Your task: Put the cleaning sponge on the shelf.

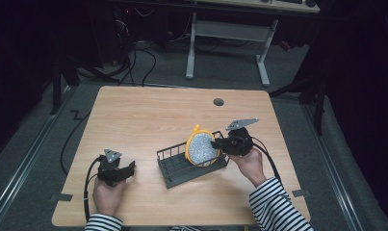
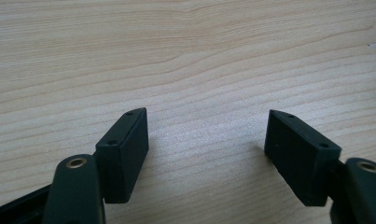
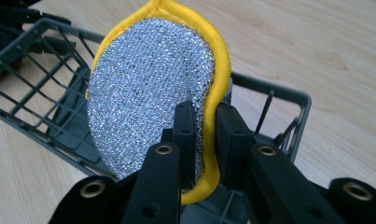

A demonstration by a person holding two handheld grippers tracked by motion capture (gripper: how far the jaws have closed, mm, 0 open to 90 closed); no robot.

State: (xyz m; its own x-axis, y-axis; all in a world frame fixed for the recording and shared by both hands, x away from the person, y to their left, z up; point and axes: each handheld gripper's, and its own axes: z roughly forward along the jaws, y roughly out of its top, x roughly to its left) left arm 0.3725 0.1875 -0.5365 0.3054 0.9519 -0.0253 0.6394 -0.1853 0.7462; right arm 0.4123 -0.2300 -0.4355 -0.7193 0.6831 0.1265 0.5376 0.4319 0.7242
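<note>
A silver glittery scrub sponge with a yellow rim [image 1: 201,147] [image 3: 148,93] stands upright on its edge over the right end of a dark grey wire rack [image 1: 174,168] [image 3: 36,102]. My right gripper [image 1: 219,144] [image 3: 205,126] is shut on the sponge's yellow edge, its jaws pinching it from both sides. At the table's front left, my left gripper [image 1: 132,168] [image 2: 206,135] rests low over bare wood, open with nothing between its jaws.
The wooden table [image 1: 143,120] has a round grommet hole [image 1: 218,102] near its far edge. Cables trail off the left side. Behind the table, a white desk frame [image 1: 230,43] stands on the grey floor.
</note>
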